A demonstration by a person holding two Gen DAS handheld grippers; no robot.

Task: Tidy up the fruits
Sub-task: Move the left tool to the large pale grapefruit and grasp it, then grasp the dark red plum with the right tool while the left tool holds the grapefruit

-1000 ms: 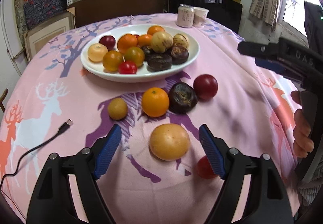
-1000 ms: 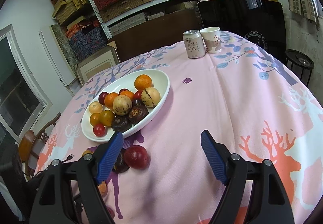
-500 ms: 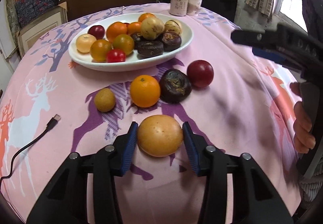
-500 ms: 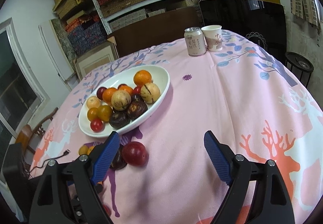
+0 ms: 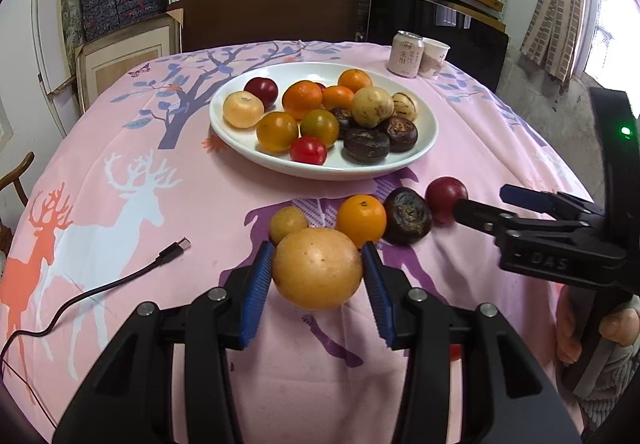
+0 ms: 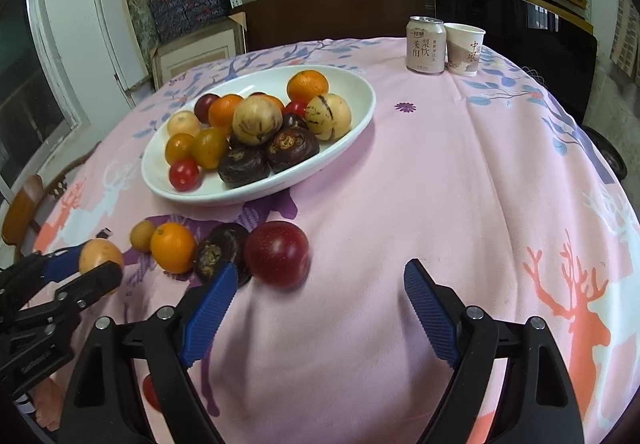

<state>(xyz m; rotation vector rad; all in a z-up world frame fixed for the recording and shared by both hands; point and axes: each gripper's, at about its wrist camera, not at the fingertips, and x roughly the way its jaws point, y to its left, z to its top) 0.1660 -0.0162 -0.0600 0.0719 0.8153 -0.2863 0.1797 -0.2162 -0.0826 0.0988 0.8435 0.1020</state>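
A round tabletop [image 5: 120, 172] draped in a pink cloth printed with deer and trees is being shown in front of shelves stacked with boxes. A white plate [image 5: 424, 140] is sitting toward the far side and is already being filled with oranges, tomatoes, plums and dark, wrinkled fruits. A drinks can [image 5: 407, 54] and a paper cup [image 5: 434, 58] are being kept at the far right edge, well apart from the work, and a black cable [image 5: 120, 280] is lying on the near left.

Just on the near side of the plate, a row of loose fruit is waiting: a small yellow fruit [image 5: 288, 224], an orange [image 5: 361, 220], a dark fruit [image 5: 408, 216] and a red plum [image 6: 277, 254].

The large yellow fruit [image 5: 318, 274] is being gripped by the left gripper [image 5: 318, 276], its blue pads pressed against both flanks, their closing only just finished; it appears to be lifted just clear of the cloth, presumably for carrying to the plate.

The right gripper [image 6: 316, 308] is being held with its jaws spread wide and nothing between them, the opening having just been widened. It is being angled down with the red plum just beyond its left jaw, probably so that this fruit can be taken next.
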